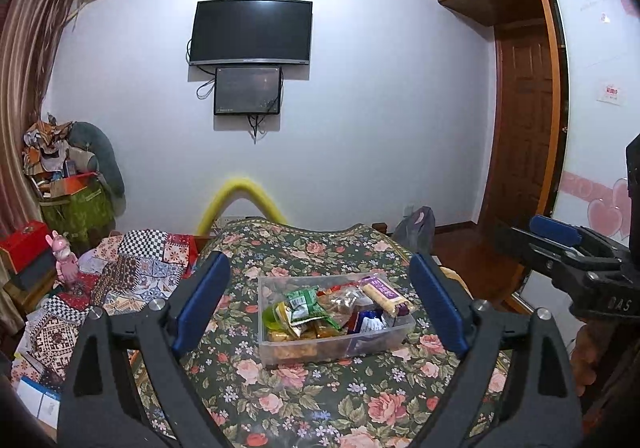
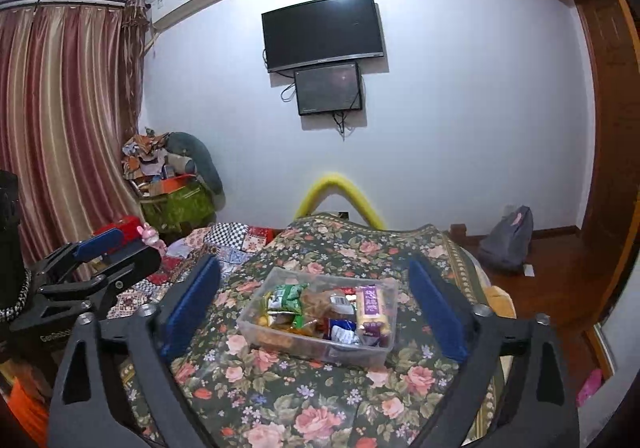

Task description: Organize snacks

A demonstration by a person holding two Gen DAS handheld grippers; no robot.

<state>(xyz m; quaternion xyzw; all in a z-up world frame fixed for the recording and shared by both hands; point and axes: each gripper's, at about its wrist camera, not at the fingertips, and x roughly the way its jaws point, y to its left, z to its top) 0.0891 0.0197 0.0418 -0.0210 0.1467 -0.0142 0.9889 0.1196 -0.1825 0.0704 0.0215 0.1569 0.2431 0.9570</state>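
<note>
well, two open tools [image 1: 320, 304] [image 2: 314, 312] flank one snack-filled bin [image 1: 336, 344].

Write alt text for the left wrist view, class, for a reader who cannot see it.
A clear plastic rectangular bin full of wrapped snacks, including a green packet and a purple-labelled pack, sits on a dark floral-patterned tabletop. The open left gripper frames it with blue-padded fingers; the right gripper hangs at the right edge.

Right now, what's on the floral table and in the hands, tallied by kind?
Clear plastic bin holding snack packets: 1
Purple-labelled packet: 1
Green packet: 1
Left gripper, right gripper, both open: 2
Total: 5
</note>
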